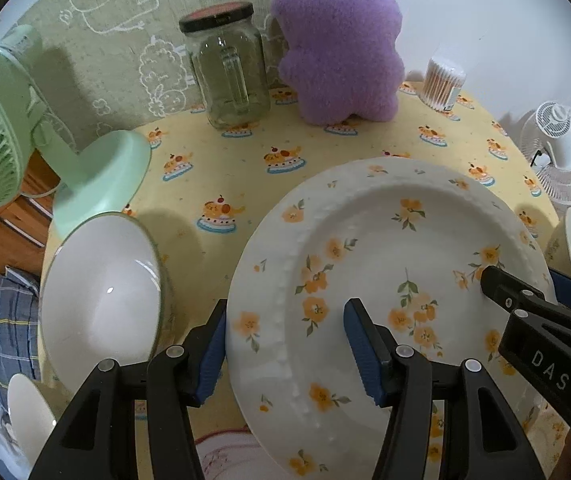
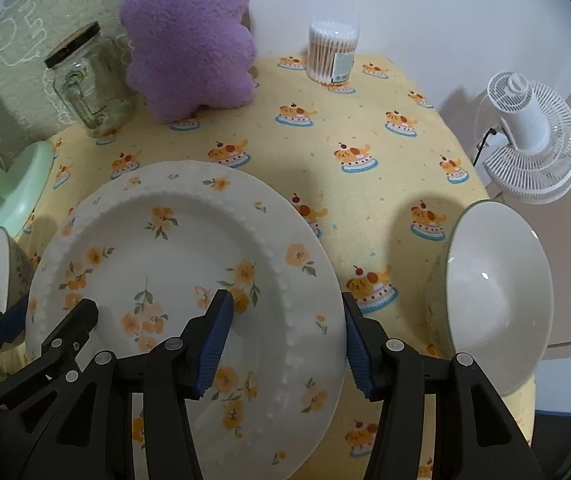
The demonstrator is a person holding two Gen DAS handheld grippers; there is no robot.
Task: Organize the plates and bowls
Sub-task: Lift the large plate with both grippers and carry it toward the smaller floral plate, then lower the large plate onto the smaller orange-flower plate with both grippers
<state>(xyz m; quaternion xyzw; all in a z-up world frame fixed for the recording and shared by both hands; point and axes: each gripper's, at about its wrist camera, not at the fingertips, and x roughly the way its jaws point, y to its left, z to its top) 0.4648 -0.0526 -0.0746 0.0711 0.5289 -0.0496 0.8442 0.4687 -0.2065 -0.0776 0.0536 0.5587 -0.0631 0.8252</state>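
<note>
A white plate with orange flowers [image 1: 385, 248] sits on the yellow tablecloth; it also shows in the right wrist view [image 2: 165, 248]. My left gripper [image 1: 285, 356] is open, its jaws straddling the plate's left rim. My right gripper [image 2: 285, 344] is open, its jaws straddling the plate's right rim; it shows at the right in the left wrist view [image 1: 525, 292]. A white bowl [image 1: 101, 300] stands left of the plate. A second white bowl [image 2: 497, 300] stands right of it.
At the back stand a glass jar [image 1: 229, 72], a purple plush toy [image 1: 337, 40] and a cotton swab box [image 1: 443, 84]. A green fan [image 1: 1, 128] is at the left edge. A white fan [image 2: 529, 136] stands beyond the table's right edge.
</note>
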